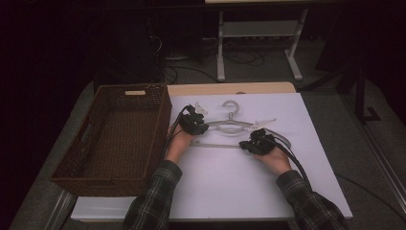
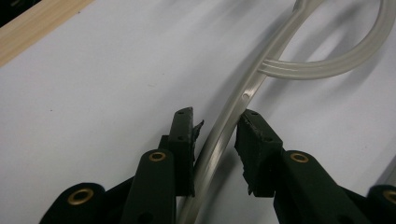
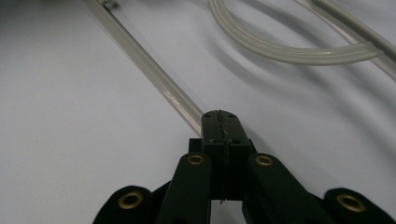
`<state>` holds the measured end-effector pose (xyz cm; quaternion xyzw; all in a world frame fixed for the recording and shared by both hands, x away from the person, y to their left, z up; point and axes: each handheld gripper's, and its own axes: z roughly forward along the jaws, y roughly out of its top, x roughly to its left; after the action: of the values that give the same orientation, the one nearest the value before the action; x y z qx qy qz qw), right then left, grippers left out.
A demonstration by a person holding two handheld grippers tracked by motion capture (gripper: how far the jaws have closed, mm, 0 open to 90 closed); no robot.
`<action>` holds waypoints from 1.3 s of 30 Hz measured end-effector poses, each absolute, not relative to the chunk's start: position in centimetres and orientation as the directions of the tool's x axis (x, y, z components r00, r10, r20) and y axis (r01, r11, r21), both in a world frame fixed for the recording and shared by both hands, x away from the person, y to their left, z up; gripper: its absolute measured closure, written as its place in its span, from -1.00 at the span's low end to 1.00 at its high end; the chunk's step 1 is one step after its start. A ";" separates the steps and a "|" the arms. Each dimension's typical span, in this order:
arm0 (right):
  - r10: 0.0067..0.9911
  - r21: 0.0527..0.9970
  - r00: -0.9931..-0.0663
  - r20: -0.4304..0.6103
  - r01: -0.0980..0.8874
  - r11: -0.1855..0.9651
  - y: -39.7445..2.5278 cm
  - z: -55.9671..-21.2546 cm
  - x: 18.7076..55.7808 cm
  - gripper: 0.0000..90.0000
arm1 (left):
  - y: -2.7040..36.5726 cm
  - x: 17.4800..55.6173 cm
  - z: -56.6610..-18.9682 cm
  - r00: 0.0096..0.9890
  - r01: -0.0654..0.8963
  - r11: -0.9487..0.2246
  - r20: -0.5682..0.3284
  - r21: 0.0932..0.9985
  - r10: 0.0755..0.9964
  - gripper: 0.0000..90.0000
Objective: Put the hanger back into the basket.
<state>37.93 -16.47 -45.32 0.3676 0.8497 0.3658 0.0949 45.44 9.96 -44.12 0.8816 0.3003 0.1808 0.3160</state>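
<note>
Here a clear plastic hanger [image 1: 233, 125] lies flat on the white surface [image 1: 230, 187], just right of a brown wicker basket [image 1: 115, 139] (empty). The left claw [image 2: 215, 128] straddles the hanger's curved arm, jaws parted. The right claw [image 3: 220, 122] is pressed closed over the straight lower bar [image 3: 144, 63].

no legible text, labels or numbers

Wicker basket [image 1: 115, 139] walls off the left — white sheet [image 1: 230, 187] toward the person lies open.
</note>
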 end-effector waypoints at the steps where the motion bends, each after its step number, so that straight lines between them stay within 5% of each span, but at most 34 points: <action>1: 0.692 0.691 -0.714 0.108 0.554 0.464 -16.5 -45.3 37.9 1.00 | 10.0 45.4 -44.1 0.758 0.409 -0.623 0.132 0.667 0.639 0.52; 6: 0.682 0.692 -0.725 0.098 0.542 0.477 -16.6 -45.3 38.0 1.00 | 10.2 45.2 -43.9 0.768 0.395 -0.642 0.147 0.658 0.623 0.58; 10: 0.684 0.682 -0.724 0.096 0.548 0.484 -16.9 -45.4 38.1 1.00 | 10.2 45.0 -44.3 0.776 0.397 -0.640 0.132 0.658 0.617 0.81; 28: 0.680 0.726 -0.726 0.103 0.522 0.448 -17.4 -44.0 37.6 0.84 | 11.1 44.2 -42.8 0.754 0.446 -0.498 -0.013 0.744 0.656 0.84; 36: 0.668 0.759 -0.734 0.123 0.503 0.413 -18.3 -42.4 36.9 0.40 | 11.1 43.6 -41.8 0.748 0.474 -0.446 -0.080 0.759 0.659 0.84; 39: 0.676 0.758 -0.723 0.142 0.519 0.395 -19.0 -41.8 36.5 0.01 | 11.1 43.4 -41.5 0.745 0.481 -0.432 -0.096 0.763 0.660 0.84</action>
<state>36.46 -19.01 -41.79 0.3598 0.8299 0.4157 0.0944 43.36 11.07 -41.48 0.8392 0.3402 0.1091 0.4101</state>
